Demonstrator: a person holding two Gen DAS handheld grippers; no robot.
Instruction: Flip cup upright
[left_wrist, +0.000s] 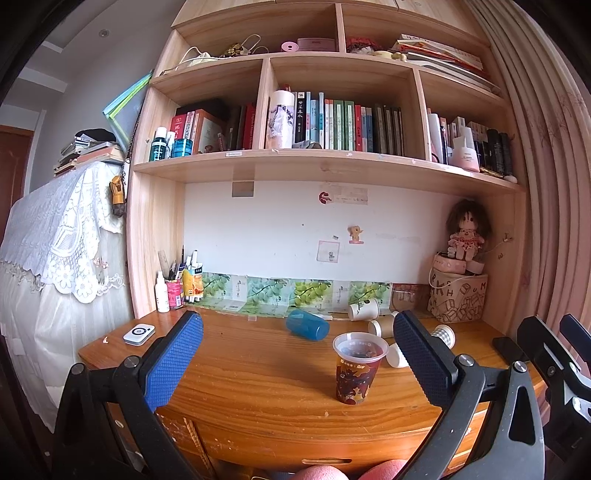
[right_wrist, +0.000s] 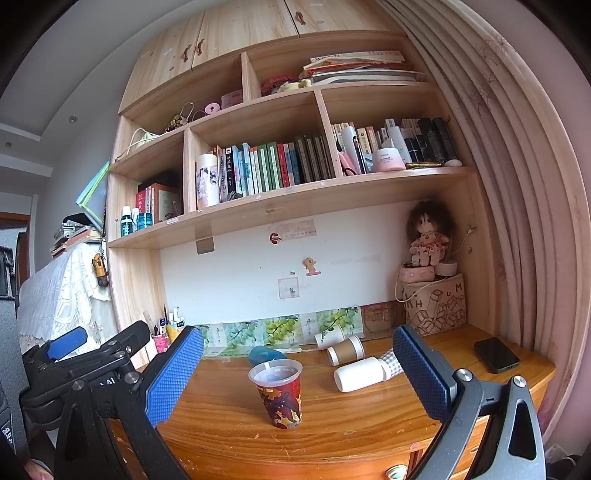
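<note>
A clear plastic cup with a red and gold printed sleeve (left_wrist: 356, 369) stands upright near the middle of the wooden desk (left_wrist: 258, 387); it also shows in the right wrist view (right_wrist: 280, 393). A blue cup (left_wrist: 307, 324) lies on its side behind it. Several paper cups lie tipped at the back right: a white one (right_wrist: 357, 373), a brown one (right_wrist: 346, 350), a checked one (left_wrist: 444, 335). My left gripper (left_wrist: 299, 365) is open and empty, held back from the desk's front. My right gripper (right_wrist: 299, 376) is open and empty too.
A black phone (right_wrist: 496, 354) lies at the desk's right. A white disc-faced device (left_wrist: 139, 334) sits at the left. A pen holder and spray bottle (left_wrist: 161, 292) stand at the back left. A printed bag with a doll (left_wrist: 458, 295) fills the back right corner. Bookshelves hang above.
</note>
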